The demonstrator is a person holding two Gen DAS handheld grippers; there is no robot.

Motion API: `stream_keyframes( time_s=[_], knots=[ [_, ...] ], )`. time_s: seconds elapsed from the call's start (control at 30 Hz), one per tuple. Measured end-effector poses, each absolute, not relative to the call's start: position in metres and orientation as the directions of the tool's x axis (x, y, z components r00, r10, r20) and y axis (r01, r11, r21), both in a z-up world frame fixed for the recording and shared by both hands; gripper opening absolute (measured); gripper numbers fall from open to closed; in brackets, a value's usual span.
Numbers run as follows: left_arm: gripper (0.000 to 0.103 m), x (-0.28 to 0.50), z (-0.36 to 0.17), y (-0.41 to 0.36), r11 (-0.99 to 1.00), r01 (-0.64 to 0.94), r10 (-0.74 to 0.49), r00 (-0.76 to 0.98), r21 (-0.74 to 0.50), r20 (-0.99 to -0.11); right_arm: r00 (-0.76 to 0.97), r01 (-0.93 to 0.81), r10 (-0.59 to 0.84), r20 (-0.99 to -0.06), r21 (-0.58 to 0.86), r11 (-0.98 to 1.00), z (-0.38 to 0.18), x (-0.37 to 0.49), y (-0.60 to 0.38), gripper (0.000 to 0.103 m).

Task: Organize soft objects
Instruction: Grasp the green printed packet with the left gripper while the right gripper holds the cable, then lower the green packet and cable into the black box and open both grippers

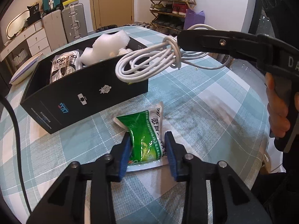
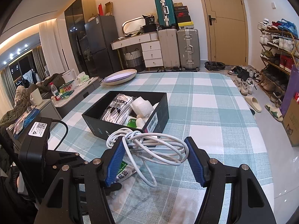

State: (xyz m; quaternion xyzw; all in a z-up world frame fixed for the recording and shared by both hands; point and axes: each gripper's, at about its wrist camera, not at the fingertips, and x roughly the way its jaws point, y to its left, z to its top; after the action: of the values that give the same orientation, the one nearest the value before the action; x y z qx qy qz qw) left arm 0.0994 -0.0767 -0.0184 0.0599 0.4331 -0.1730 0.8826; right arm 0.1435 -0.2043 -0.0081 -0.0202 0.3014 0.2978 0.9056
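Below, left hand-held gripper (image 1: 147,145) (angled steeply down) pinches green sachet (image 1: 145,138).

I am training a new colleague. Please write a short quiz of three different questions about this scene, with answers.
1. True or false: the right gripper carries a coiled white cable.
2. What does the left gripper squeeze? A) green sachet B) foam C) socks
3. Fill in: the Adidas socks lie inside the black ____.

Key: 1 true. 2 A, the green sachet. 3 box.
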Motion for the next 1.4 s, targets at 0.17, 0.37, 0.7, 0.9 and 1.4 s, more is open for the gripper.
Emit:
stream_keyframes(
  time_s=[0.17, 0.37, 0.7, 0.9, 1.4],
  knots=[
    [0.03, 0.094, -0.017, -0.071, 0.936, 0.35, -0.247, 0.575, -0.038, -0.78, 0.641, -0.558, 0.534, -0.551, 0.143, 0.817, -0.007, 0.142, -0.204, 0.065],
    [0.029, 0.084, -0.009, -0.056, 0.943, 0.329, -0.246, 0.605, -0.044, -0.758, 0.651, -0.572, 0.554, -0.519, 0.144, 0.808, -0.003, 0.138, -0.202, 0.065],
    [0.029, 0.078, 0.025, -0.019, 0.964, 0.26, -0.223, 0.69, -0.051, -0.688, 0.698, -0.564, 0.553, -0.454, 0.127, 0.816, 0.003, 0.13, -0.194, 0.065],
    [0.029, 0.082, 0.043, 0.004, 0.978, 0.204, -0.19, 0.738, -0.054, -0.648, 0.73, -0.546, 0.534, -0.428, 0.106, 0.831, 0.006, 0.128, -0.188, 0.065],
    [0.029, 0.112, 0.06, 0.045, 0.994, 0.084, -0.11, 0.794, -0.07, -0.598, 0.79, -0.49, 0.454, -0.412, 0.022, 0.872, 0.009, 0.136, -0.164, 0.065]
  ],
)
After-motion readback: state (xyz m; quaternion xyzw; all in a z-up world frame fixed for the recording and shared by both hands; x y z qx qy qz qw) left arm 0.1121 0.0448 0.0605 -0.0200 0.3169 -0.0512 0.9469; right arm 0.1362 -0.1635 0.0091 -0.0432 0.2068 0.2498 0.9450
